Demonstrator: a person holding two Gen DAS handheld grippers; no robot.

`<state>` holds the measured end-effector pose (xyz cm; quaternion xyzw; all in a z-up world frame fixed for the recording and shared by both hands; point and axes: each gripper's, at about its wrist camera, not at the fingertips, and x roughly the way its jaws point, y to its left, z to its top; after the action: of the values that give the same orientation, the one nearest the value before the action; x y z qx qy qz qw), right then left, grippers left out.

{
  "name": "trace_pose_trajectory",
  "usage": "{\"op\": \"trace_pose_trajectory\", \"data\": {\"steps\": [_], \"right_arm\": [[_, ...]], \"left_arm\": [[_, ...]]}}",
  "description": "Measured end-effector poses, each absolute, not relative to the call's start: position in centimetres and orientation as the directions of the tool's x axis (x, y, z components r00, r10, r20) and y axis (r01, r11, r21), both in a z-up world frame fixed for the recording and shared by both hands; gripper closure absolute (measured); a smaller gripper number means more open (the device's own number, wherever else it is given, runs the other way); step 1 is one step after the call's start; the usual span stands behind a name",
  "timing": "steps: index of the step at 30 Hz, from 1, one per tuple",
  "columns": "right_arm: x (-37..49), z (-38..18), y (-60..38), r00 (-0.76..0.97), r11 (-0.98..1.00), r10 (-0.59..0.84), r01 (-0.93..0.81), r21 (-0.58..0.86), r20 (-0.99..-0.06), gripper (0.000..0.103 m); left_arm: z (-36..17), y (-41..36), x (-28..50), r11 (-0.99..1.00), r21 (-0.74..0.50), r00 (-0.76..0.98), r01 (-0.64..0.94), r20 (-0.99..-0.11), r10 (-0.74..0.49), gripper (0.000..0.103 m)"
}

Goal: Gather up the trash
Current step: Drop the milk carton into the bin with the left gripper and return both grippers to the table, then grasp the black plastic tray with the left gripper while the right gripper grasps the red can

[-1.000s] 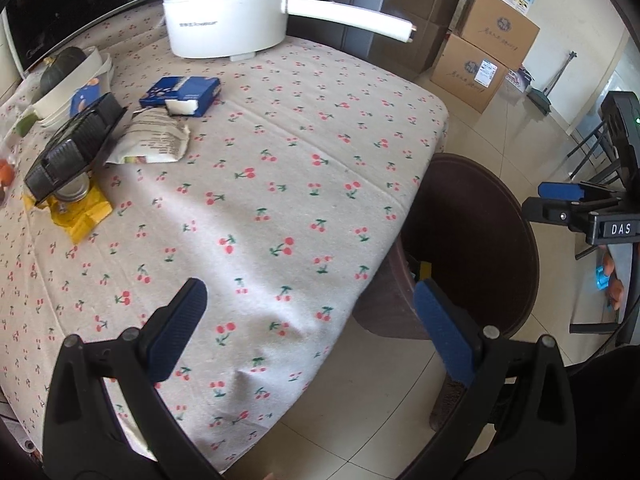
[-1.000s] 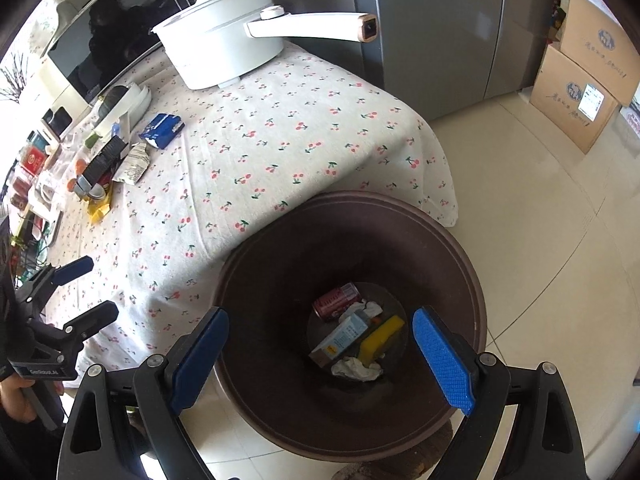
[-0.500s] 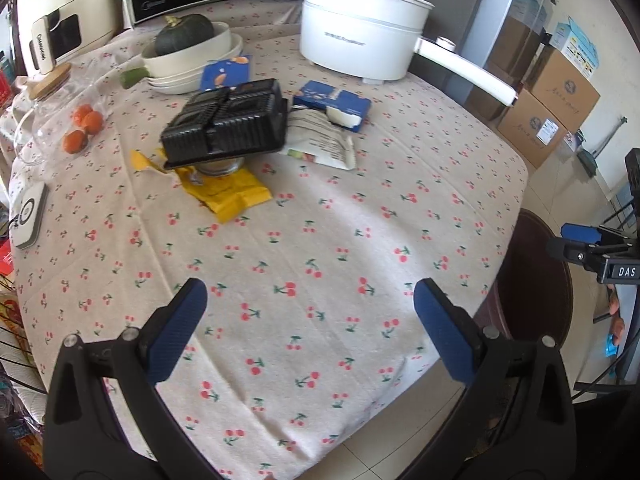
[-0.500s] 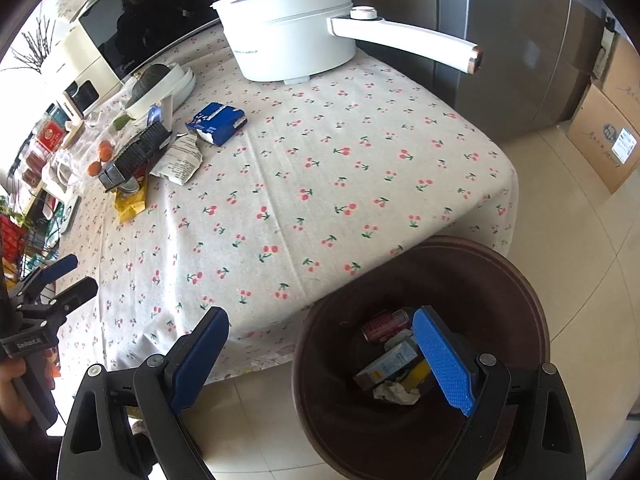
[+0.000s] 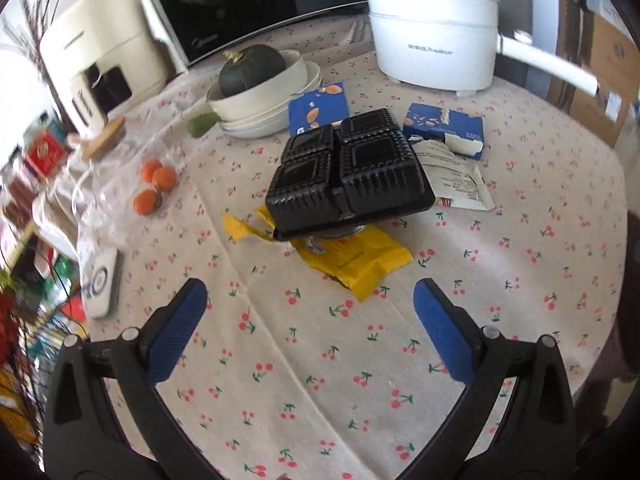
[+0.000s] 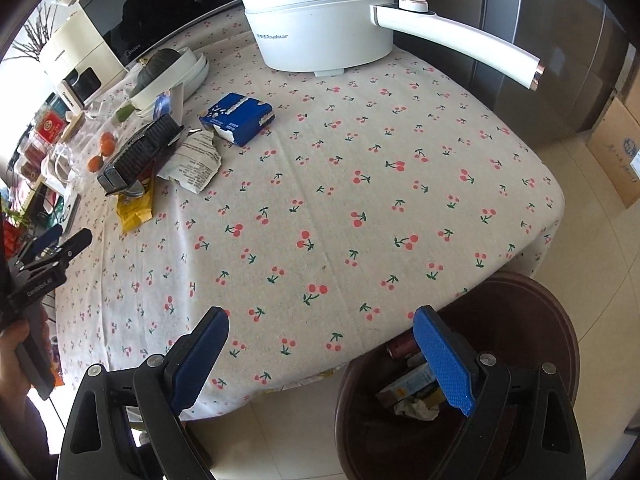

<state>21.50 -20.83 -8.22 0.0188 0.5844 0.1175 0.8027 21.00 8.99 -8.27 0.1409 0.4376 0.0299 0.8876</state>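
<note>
Partly done: can, carton and tissue already in brown bin [image 6: 556, 320] beside table, yet black tray [image 5: 350, 174] (atop yellow wrapper [image 5: 356, 258]), white packet [image 5: 460, 178] and blue box [image 5: 444, 130] left beyond left gripper [image 5: 308, 308] and right gripper [image 6: 320, 344], both wide open, empty.

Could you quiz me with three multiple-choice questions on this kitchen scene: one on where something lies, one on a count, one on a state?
1. Where does the black plastic tray lie?
A. in the bin
B. on top of the yellow wrapper
C. inside the white pot

2. How many small orange fruits lie on the tablecloth?
A. one
B. three
C. six

3. How is the left tool?
A. open and empty
B. shut on a carton
C. shut on a can

Key: 1 B, the tray overlaps the wrapper; 2 B, three lie together in the left view; 3 A, its blue pads stand wide apart with only cloth between.
</note>
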Motion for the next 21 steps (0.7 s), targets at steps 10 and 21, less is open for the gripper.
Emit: {"op": "trace_pose_trajectory", "data": {"steps": [10,21], "right_arm": [[22.4,-10.5,-21.3,0.243,0.976,0.164,-0.179,0.121,-0.956,0.008],[22.4,-10.4,-22.7,0.24,0.98,0.167,-0.146,0.134,-0.956,0.008]], "left_arm": [[-9.8,3.3,26.1,0.808,0.516,0.652,0.286,-0.722,0.23,0.014],[-6.3,5.2,25.4,0.926,0.288,0.637,0.244,-0.767,0.071,0.053]]}}
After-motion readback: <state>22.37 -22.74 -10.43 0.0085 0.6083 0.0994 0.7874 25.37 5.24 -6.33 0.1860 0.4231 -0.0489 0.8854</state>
